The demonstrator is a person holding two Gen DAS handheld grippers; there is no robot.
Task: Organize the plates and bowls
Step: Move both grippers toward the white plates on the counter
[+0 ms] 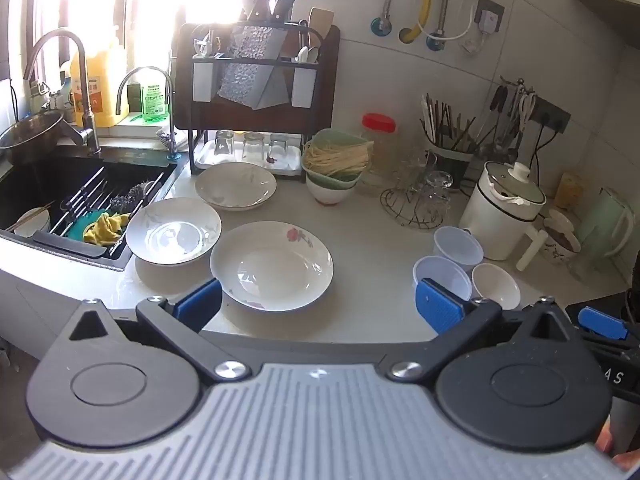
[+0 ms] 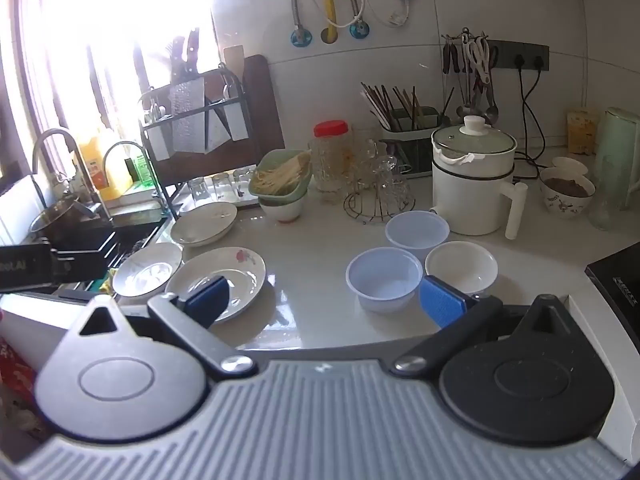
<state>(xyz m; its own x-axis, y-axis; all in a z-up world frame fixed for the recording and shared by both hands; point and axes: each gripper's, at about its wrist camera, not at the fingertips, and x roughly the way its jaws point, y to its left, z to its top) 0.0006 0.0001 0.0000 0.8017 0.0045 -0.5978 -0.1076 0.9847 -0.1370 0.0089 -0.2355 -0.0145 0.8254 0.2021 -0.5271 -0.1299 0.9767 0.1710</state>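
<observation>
Flowered plate point(image 1: 272, 266): on bench point(image 1: 368, 216), directly ahead of left tool point(image 1: 318, 302), nearer it. Bowls point(image 2: 384, 278): ahead of right tool point(image 2: 324, 300). Both tools wide, holding nothing.

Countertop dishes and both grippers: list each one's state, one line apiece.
Left gripper: open, empty.
Right gripper: open, empty.
Flower plate: upright, empty, unstacked.
Plate by the sink: upright, empty, overhanging the sink edge.
Far plate: upright, empty.
Two plastic bowls: upright, empty, side by side.
White bowl: upright, empty.
Pot: lid on.
</observation>
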